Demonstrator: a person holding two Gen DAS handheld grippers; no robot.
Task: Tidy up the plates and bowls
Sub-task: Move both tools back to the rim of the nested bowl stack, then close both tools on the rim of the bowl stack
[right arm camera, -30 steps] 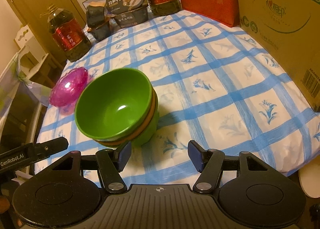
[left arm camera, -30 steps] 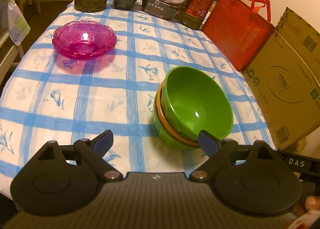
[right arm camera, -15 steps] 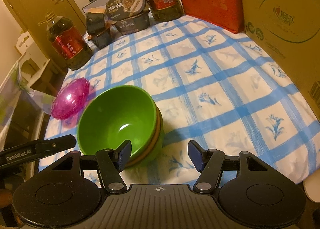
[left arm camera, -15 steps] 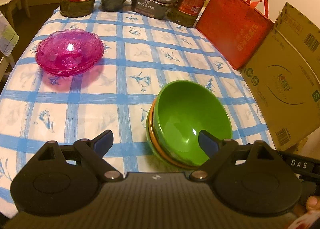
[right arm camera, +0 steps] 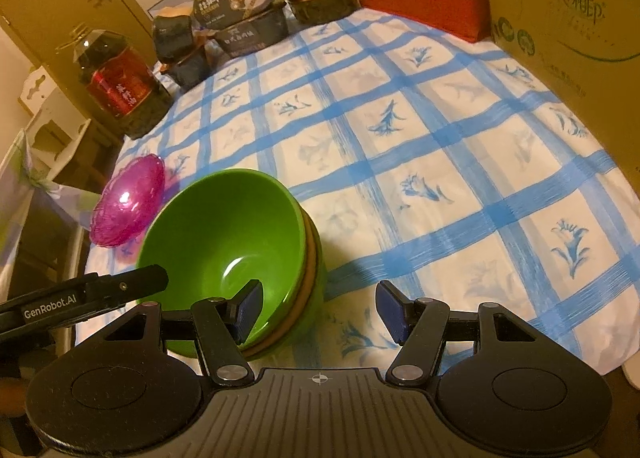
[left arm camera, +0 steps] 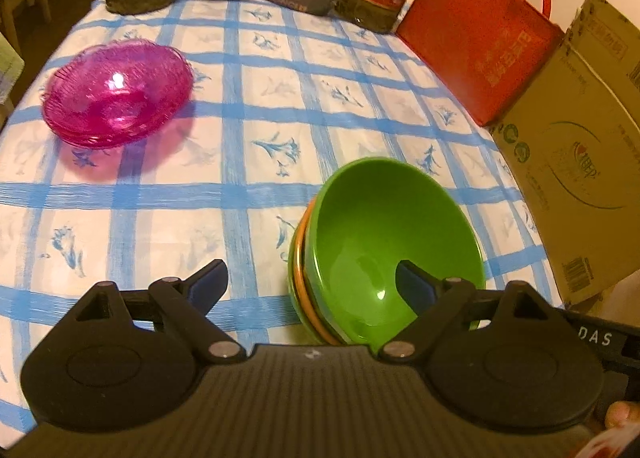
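Two black handheld grippers hang over a table covered in a blue-checked white cloth [left arm camera: 248, 161]. The left gripper [left arm camera: 310, 282] has its jaws spread wide, gripping nothing; its right finger sits above the rim of the top glossy green plastic bowl [left arm camera: 384, 242], which is nested in a tilted stack with an orange-rimmed bowl beneath. The right gripper [right arm camera: 318, 308] is spread too, empty, its left finger over that same bowl's near rim. Well apart, toward the cloth's left edge, rests a stack of translucent pink fluted dishes [left arm camera: 116, 93]. A brown cardboard box [left arm camera: 588, 185] flanks the right side.
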